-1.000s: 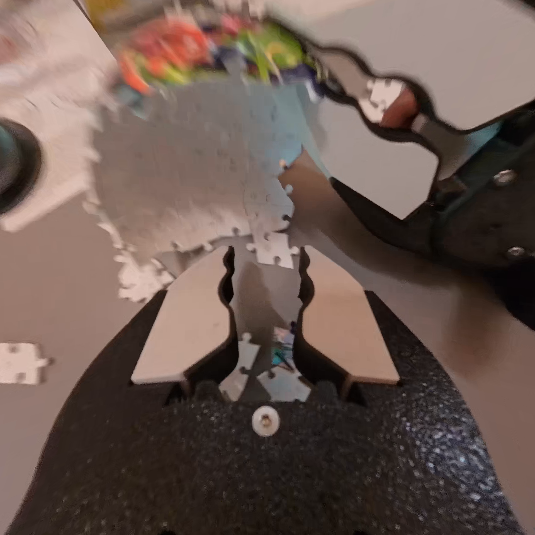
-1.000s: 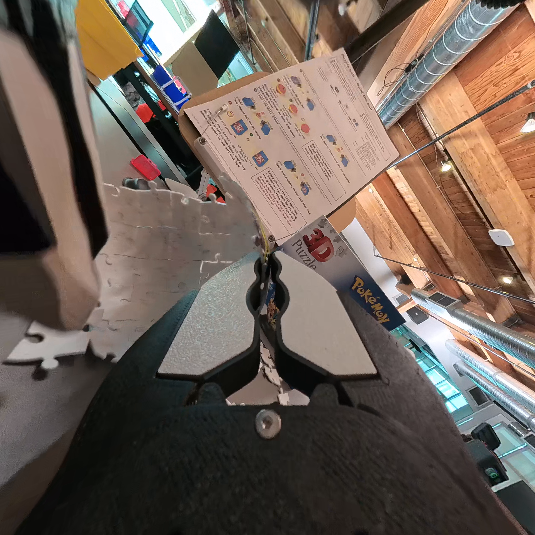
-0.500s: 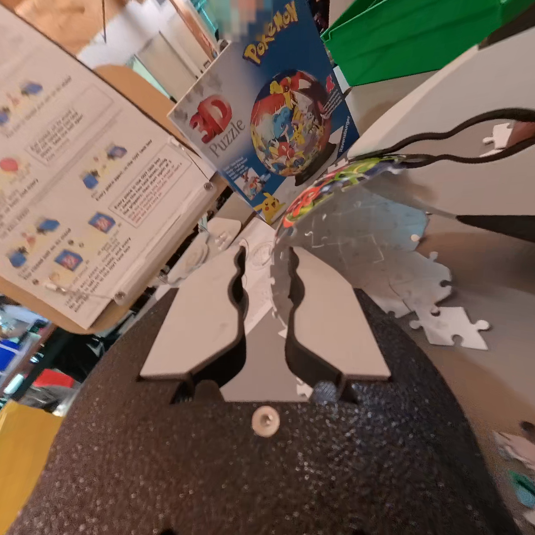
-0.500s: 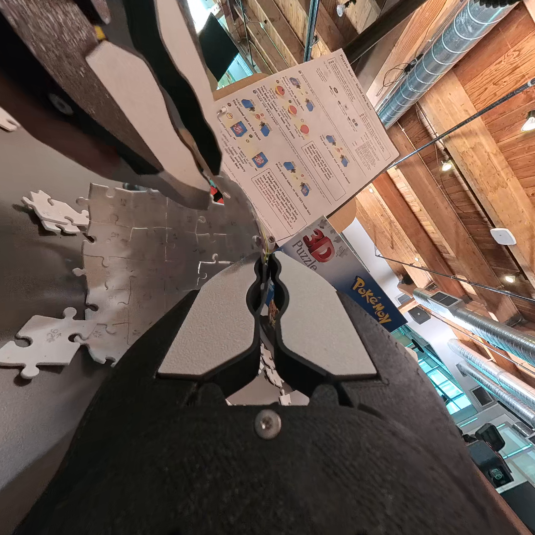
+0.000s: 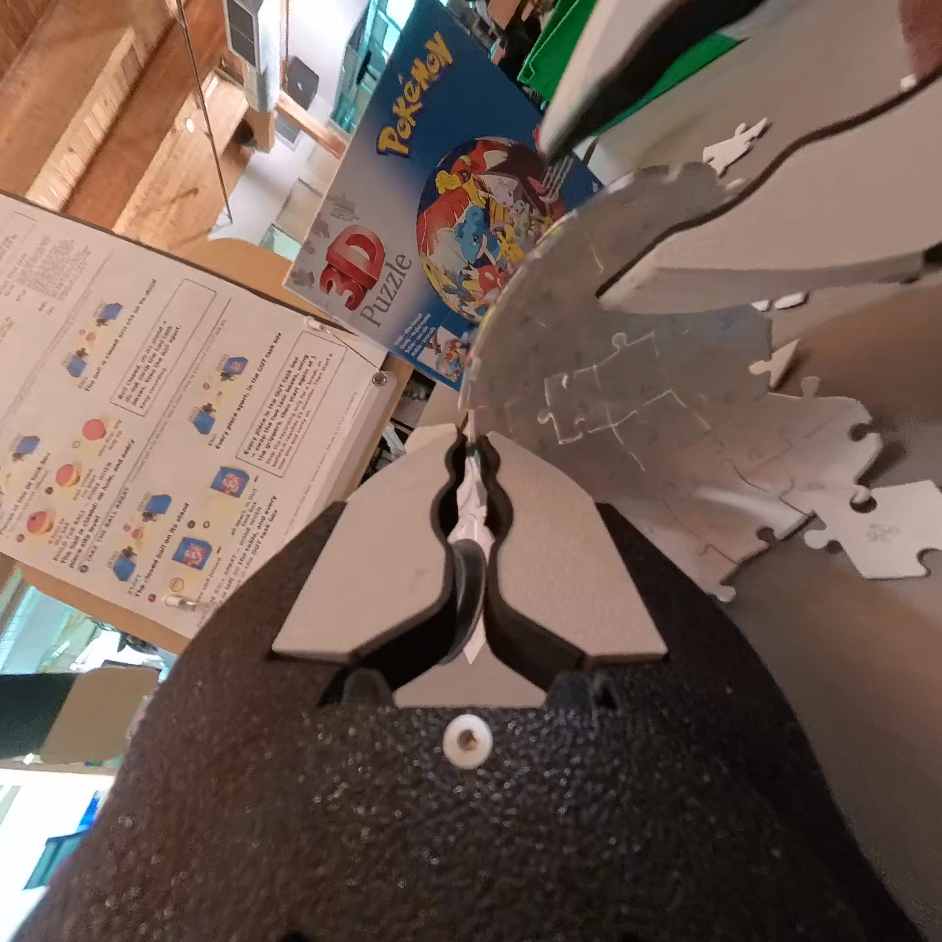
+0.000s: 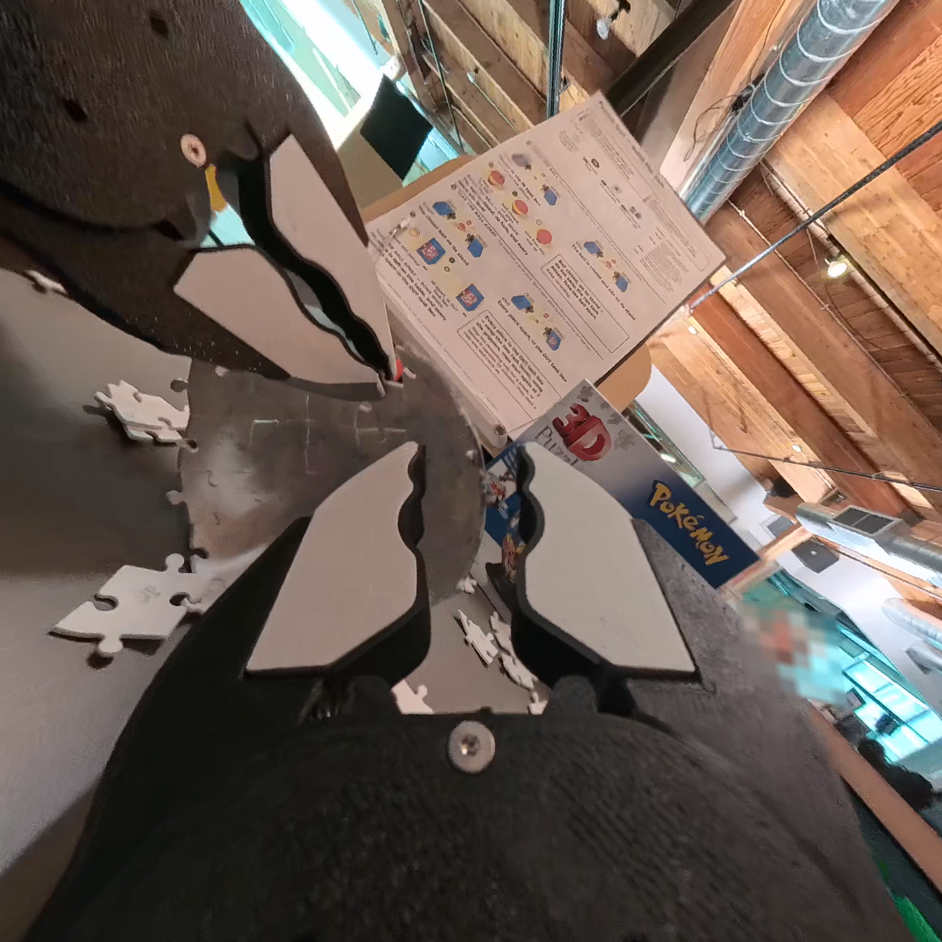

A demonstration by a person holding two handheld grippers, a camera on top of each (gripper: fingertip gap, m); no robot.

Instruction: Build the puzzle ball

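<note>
Beside the puzzle box (image 5: 438, 214), a half-built ball shell (image 5: 637, 408) was pinched by the left gripper (image 5: 471, 448); the right gripper (image 6: 471, 464) was spread apart, and loose pieces (image 6: 127, 606) remained unplaced.

Black speckled grippers, grey jaws

My left gripper (image 5: 471, 443) pinches the near-left rim of the half-built puzzle ball (image 5: 637, 402), which rests on the table (image 5: 815, 662) to its right. My right gripper (image 6: 471, 476) straddles the shell's edge, jaws apart. A loose piece (image 5: 887, 535) touches the shell's near-right edge; more pieces (image 6: 137, 410) lie beyond it. Behind the shell stands the puzzle box (image 5: 408, 214), and left of that the instruction sheet (image 5: 153, 408).
</note>
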